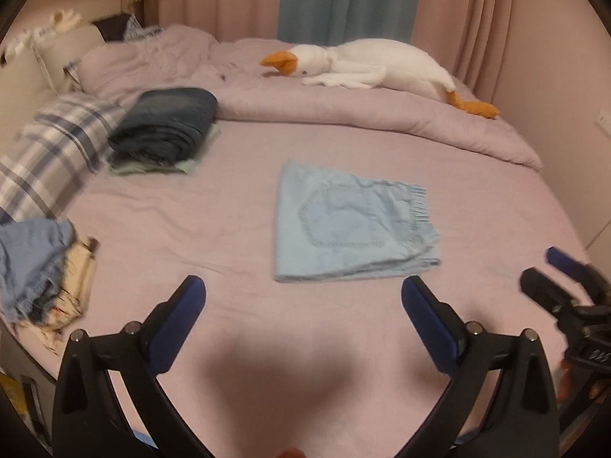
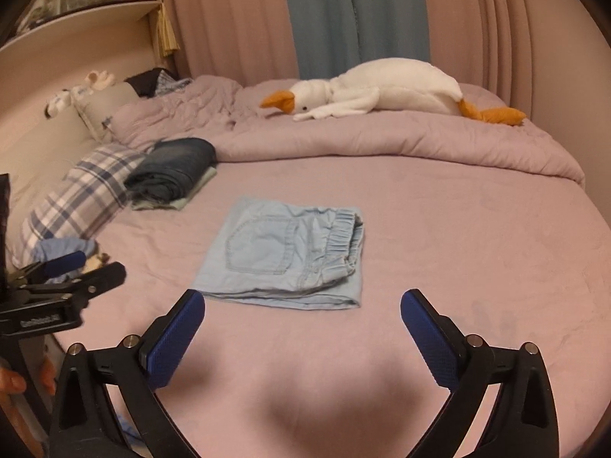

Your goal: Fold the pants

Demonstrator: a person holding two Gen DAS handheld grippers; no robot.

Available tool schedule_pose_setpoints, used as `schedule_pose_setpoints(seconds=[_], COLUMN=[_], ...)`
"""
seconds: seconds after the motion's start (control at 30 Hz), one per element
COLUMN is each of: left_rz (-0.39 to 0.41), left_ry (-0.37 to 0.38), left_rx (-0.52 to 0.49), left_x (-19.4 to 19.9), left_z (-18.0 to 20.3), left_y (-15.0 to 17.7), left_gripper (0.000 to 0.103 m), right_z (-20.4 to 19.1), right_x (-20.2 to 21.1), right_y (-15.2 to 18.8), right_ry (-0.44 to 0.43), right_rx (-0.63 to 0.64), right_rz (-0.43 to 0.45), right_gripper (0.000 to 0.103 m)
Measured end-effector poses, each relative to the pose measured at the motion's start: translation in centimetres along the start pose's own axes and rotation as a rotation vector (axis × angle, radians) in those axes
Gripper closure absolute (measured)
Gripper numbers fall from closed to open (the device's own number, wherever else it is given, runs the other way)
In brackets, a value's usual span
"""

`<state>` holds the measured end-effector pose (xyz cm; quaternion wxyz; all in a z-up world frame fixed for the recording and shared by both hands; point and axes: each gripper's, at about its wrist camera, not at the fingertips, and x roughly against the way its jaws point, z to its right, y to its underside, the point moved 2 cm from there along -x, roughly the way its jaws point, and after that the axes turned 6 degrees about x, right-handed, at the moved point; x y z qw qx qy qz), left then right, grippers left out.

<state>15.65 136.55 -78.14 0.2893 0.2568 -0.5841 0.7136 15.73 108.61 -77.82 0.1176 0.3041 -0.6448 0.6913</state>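
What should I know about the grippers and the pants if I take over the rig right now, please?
Left gripper: open, empty, above the bed sheet.
Right gripper: open, empty, also clear of the fabric.
Light blue pants: folded into a compact rectangle, pocket side up, lying flat mid-bed, untouched.
Done: this fold looks complete.
Left: likely move it onto the folded stack by the plaid pillow; a crumpled pile of clothes at the bed's left edge may be next.

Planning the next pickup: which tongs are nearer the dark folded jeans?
Left. The left tongs hang open nearer the jeans; the right tongs hang open farther away, past the folded blue pants.
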Motion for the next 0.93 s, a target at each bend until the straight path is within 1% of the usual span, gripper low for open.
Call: schedule_pose_setpoints(seconds=[0.03, 0.13, 0.23, 0.4, 0.63, 0.93], left_rz=[-0.012, -0.022, -0.025, -0.002, -0.004, -0.011], left_ry=[0.019, 0.023, -0.018, -0.048, -0.037, -0.033], left_rx=[0.015, 0.024, 0.002, -0.027, -0.012, -0.023], left_x=[0.0, 0.2, 0.4, 1.2, 1.7, 1.6], left_z=[0.0, 0.3, 0.9, 1.7, 1.5, 2.0], left_y=[0.1, 0.4, 0.6, 1.1, 1.0, 0.9], left_gripper=[0.000, 0.000, 0.000, 0.000, 0.000, 0.000], right_z=[0.0, -0.3, -0.4, -0.5, -1.2, -1.3], right_x=[0.2, 0.6, 0.7, 0.9, 1.5, 1.5], right_y=[0.1, 0.5, 0.9, 1.2, 1.0, 1.0], right_ry=[-0.001, -0.002, -0.007, 0.001, 0.004, -0.001], right_rx=[-0.002, 0.003, 0.000, -0.007, 0.006, 0.006], right_rz=[-0.002, 0.000, -0.009, -0.021, -0.011, -0.012], right_gripper=[0.001, 0.001, 0.001, 0.001, 0.001, 0.001])
